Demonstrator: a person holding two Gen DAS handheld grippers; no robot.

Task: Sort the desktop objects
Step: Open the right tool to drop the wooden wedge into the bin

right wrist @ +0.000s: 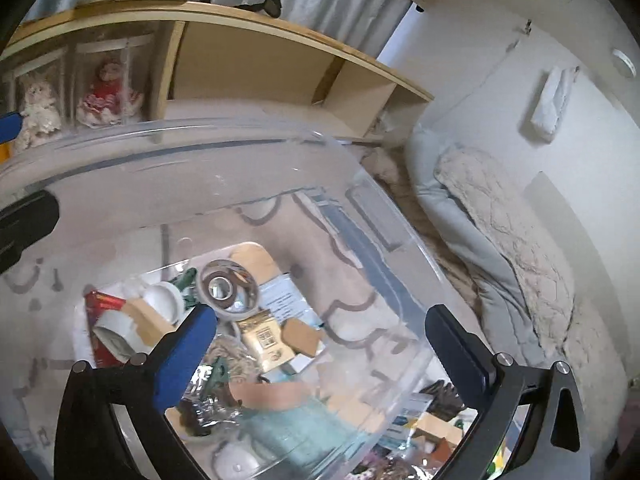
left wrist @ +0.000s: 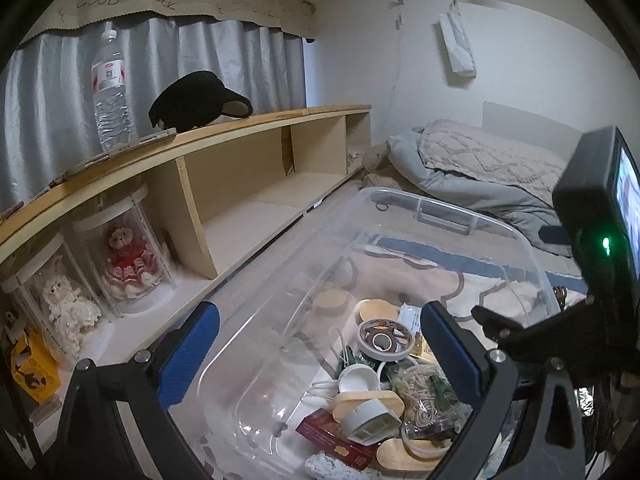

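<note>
Clear plastic bin point(left wrist: 400, 216) on the bed holds sorted clutter including tape roll point(left wrist: 382, 340) and red box point(left wrist: 336, 436), both tools empty, left tool point(left wrist: 320, 356) and right tool point(right wrist: 320, 344) gaping over it; next likely fetch another loose item.

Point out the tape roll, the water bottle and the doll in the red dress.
tape roll point(left wrist: 382, 339): left wrist view, on its white rim.
water bottle point(left wrist: 111, 92): left wrist view, mid body.
doll in the red dress point(left wrist: 129, 261): left wrist view, on the dress.
</note>
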